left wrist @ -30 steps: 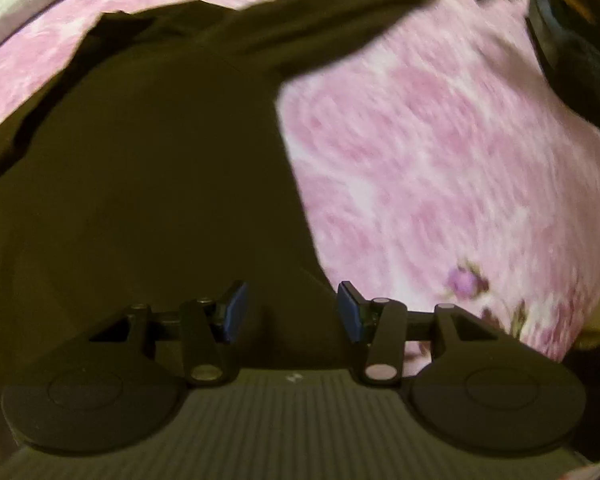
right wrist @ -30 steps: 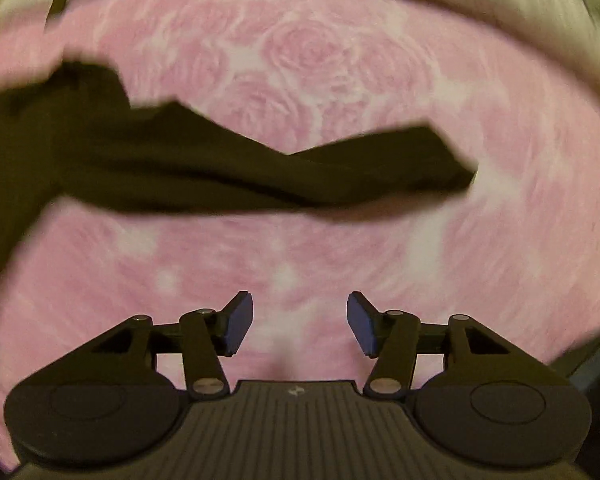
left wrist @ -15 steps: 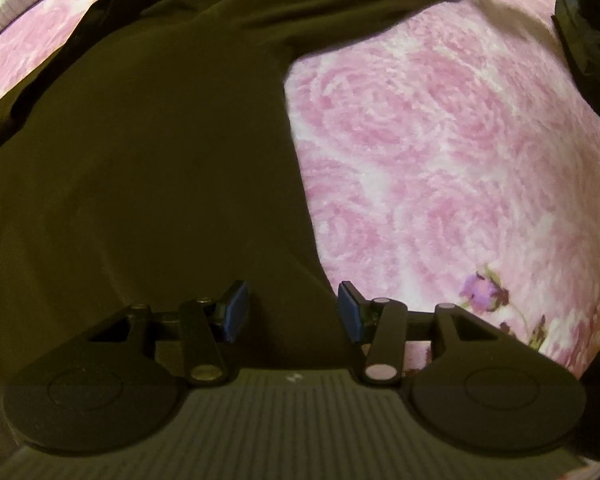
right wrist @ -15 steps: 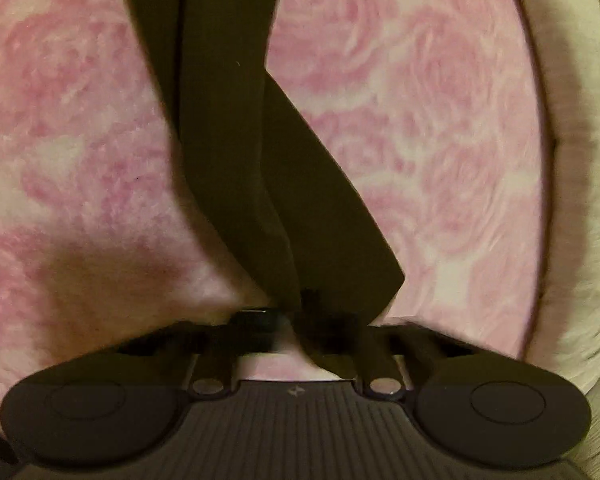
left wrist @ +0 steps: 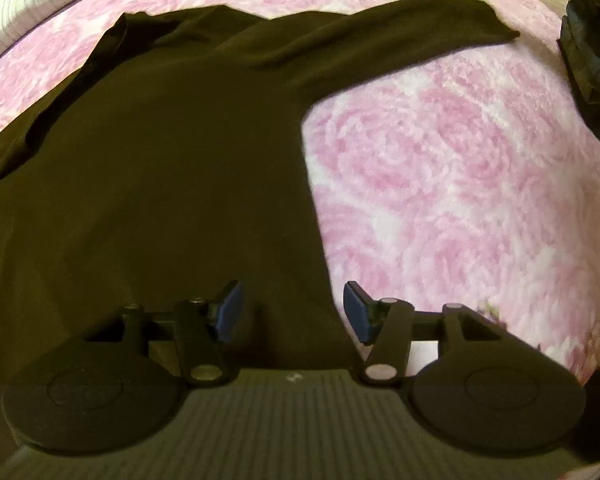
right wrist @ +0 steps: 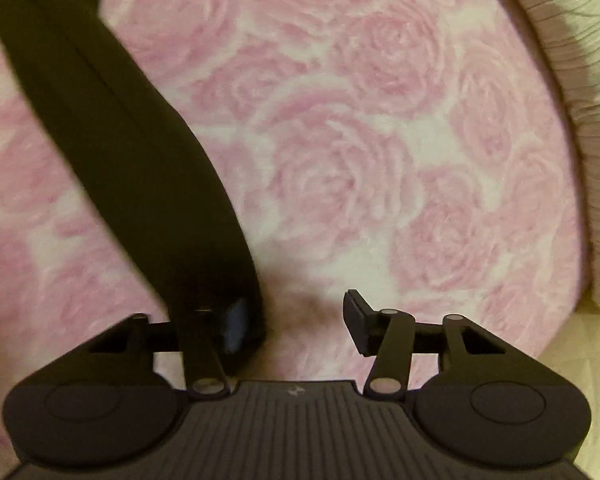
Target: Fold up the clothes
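left wrist view: dark top (left wrist: 160, 168) spread flat, sleeve (left wrist: 400, 40) upper right; left gripper (left wrist: 292, 312), right gripper (right wrist: 296, 320) both spread, empty; sleeve fold likely pending.

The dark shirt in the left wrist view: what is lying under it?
The dark shirt lies spread on the pink rose-patterned blanket, which shows bare beside it and beyond its sleeve. Whatever lies directly beneath the cloth is covered and cannot be seen.

Dark brownish-black long-sleeved garment (left wrist: 160, 168), plain with no print, pink and white rose-patterned bed cover (left wrist: 440, 168), cream pleated fabric (right wrist: 580, 80) with thin dark lines at its edge, black left tool (left wrist: 290, 312) with blue pads (left wrist: 356, 314), black right tool (right wrist: 294, 320)
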`<control>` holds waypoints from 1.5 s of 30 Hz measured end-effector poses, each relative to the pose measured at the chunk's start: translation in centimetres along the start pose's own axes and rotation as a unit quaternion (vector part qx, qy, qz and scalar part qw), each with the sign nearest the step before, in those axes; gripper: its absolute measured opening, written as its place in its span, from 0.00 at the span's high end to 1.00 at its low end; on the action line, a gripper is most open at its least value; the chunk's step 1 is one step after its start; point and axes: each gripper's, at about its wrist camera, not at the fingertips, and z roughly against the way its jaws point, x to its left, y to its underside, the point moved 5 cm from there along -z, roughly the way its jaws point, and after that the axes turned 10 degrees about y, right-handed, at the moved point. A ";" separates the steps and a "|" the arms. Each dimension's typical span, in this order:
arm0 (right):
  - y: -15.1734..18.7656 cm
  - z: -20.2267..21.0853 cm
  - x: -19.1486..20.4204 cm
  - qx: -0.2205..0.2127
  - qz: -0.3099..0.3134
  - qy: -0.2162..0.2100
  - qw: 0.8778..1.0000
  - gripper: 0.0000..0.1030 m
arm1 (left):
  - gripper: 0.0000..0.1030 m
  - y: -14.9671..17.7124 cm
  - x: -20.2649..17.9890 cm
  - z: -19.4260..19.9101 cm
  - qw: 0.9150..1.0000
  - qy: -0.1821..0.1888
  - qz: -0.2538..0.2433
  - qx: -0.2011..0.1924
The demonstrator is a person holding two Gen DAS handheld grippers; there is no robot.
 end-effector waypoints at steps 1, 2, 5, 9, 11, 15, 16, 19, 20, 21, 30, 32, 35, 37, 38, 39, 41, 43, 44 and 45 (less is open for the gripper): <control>-0.1 0.0 0.3 -0.003 -0.012 -0.005 1.000 0.47 | 0.51 0.3 0.1 0.1 1.000 -0.001 0.002 0.003; -0.1 0.0 0.7 -0.007 -0.023 -0.011 1.000 0.41 | 0.51 0.6 0.2 0.0 1.000 -0.001 0.004 0.008; 0.6 -0.1 1.2 -0.004 -0.065 -0.038 0.997 0.38 | 0.51 1.3 0.2 -0.3 1.000 -0.003 0.005 0.014; 3.0 -0.9 0.0 0.025 -0.142 -0.065 0.987 0.37 | 0.51 -0.2 -0.4 -0.8 1.000 0.000 -0.009 -0.007; 4.3 -1.3 -1.7 0.032 -0.208 -0.084 0.974 0.35 | 0.51 -1.9 -1.1 -1.4 0.999 0.008 -0.023 -0.022; 6.3 -2.9 -4.8 0.031 -0.396 -0.174 0.901 0.35 | 0.51 -4.9 -3.0 -2.6 0.997 0.026 -0.054 -0.048; 6.6 -3.7 -5.3 0.031 -0.437 -0.189 0.879 0.35 | 0.51 -5.4 -3.3 -2.9 0.997 0.030 -0.058 -0.050; 6.4 -6.2 -5.0 0.033 -0.490 -0.195 0.849 0.37 | 0.51 -6.6 -4.3 -3.6 0.995 0.043 -0.069 -0.054; 6.3 -6.6 -4.4 0.029 -0.496 -0.196 0.845 0.40 | 0.51 -6.8 -4.5 -3.7 0.995 0.043 -0.073 -0.055; 6.1 -7.1 -3.8 0.024 -0.503 -0.198 0.841 0.44 | 0.50 -6.9 -4.6 -3.7 0.995 0.043 -0.075 -0.054; 6.4 -4.1 -1.8 0.064 -0.425 -0.087 0.899 0.97 | 0.50 -8.0 -3.1 -2.9 0.995 0.026 -0.074 -0.063; 6.1 -4.3 -0.7 0.093 -0.413 -0.101 0.900 0.96 | 0.50 -8.7 -3.0 -2.6 0.994 0.023 -0.079 -0.070; 5.9 -4.9 0.6 0.110 -0.411 -0.097 0.900 0.86 | 0.49 -9.2 -3.1 -1.7 0.993 0.022 -0.078 -0.082; 6.4 -4.5 -0.1 0.097 -0.445 -0.058 0.888 0.63 | 0.44 -8.8 -3.1 -1.1 0.993 0.017 -0.078 -0.085; 6.5 -3.8 -0.6 0.079 -0.458 -0.031 0.885 0.52 | 0.43 -8.4 -3.0 -0.8 0.993 0.014 -0.076 -0.084; 6.5 -2.9 -0.9 0.062 -0.464 -0.007 0.884 0.51 | 0.43 -7.7 -2.8 -0.4 0.994 0.011 -0.072 -0.081; 6.6 -0.9 -1.0 0.029 -0.469 0.020 0.883 0.50 | 0.43 -5.9 -2.2 0.2 0.996 0.001 -0.059 -0.073; 6.9 0.7 -0.8 -0.001 -0.475 0.025 0.880 0.49 | 0.43 -3.3 -1.5 1.1 0.997 -0.017 -0.049 -0.060; 7.0 1.3 -0.8 -0.017 -0.477 0.022 0.878 0.42 | 0.43 -1.9 -1.2 1.5 0.997 -0.028 -0.046 -0.053; 6.9 2.4 0.0 -0.034 -0.480 0.014 0.876 0.38 | 0.43 -0.4 -0.7 2.1 0.998 -0.039 -0.039 -0.044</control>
